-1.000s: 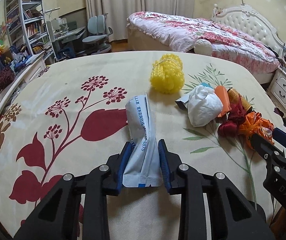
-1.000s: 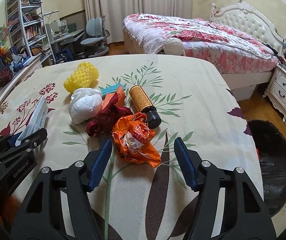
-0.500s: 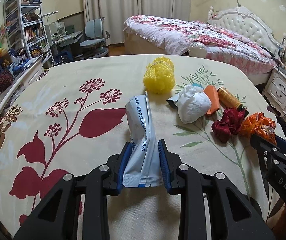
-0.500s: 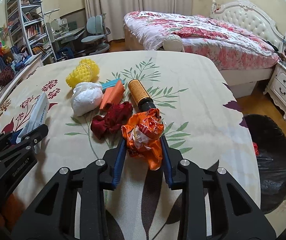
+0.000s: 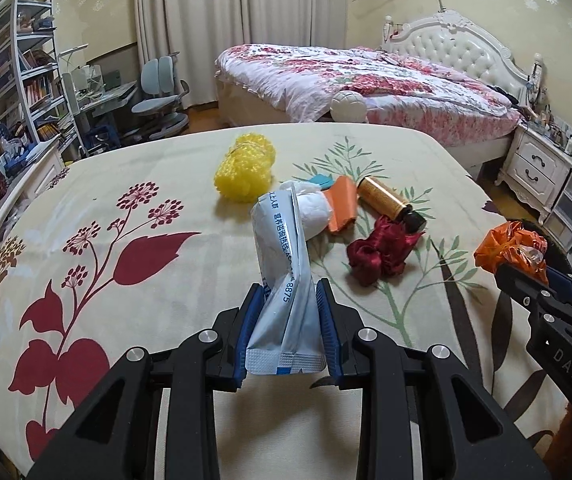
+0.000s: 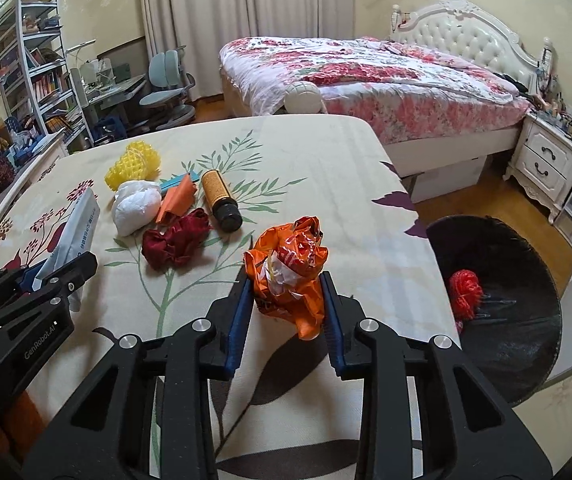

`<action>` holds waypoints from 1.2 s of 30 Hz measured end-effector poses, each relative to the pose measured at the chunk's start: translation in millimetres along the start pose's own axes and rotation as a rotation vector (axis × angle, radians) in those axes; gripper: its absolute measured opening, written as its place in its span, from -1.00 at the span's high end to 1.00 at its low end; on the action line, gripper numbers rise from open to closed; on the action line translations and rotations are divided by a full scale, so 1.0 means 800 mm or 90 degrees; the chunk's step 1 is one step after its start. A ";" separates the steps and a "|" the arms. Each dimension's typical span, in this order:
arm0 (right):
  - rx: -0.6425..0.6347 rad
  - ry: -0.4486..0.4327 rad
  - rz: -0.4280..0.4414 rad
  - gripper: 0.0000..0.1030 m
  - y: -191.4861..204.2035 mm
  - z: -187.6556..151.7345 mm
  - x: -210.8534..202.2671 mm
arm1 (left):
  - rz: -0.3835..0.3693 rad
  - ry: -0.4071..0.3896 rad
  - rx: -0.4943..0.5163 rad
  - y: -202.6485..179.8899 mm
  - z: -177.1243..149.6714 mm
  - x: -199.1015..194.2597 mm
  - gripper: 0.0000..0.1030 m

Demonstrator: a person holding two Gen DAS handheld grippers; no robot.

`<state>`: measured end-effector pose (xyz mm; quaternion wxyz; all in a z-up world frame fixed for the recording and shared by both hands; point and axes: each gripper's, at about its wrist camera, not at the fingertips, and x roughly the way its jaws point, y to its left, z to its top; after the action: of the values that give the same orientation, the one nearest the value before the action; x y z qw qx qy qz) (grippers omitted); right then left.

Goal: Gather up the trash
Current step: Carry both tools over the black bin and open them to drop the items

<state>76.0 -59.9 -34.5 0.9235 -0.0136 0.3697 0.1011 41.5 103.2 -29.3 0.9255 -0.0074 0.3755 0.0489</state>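
A bedroom, with a floral-covered table (image 6: 326,168) under my tools. My right gripper (image 6: 286,304) pinches the crumpled orange wrapper (image 6: 290,272), lifted clear for the black bin (image 6: 526,320) just right of the table. My left gripper (image 5: 286,328) clamps the pale blue packet (image 5: 286,280); beyond it lie a red cloth (image 5: 378,252), a brown bottle (image 5: 386,200) and yellow foam netting (image 5: 245,168).

A floral-quilted bed (image 5: 366,80) stands before pale curtains (image 5: 237,28), with a bookshelf (image 5: 25,68) far left and a nightstand (image 5: 538,168) right of it.

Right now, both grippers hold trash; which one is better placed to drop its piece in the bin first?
Right. The right gripper grips the orange wrapper beside the black bin; the left gripper is farther.
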 end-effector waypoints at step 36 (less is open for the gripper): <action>0.164 -0.048 -0.176 0.38 -0.209 -0.023 -0.037 | -0.161 -0.044 0.170 -0.234 0.021 -0.004 0.40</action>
<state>75.3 -230.4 -35.5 0.9360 0.0579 0.3391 -0.0741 68.8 -82.2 -19.1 0.9295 0.0700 0.3425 -0.1178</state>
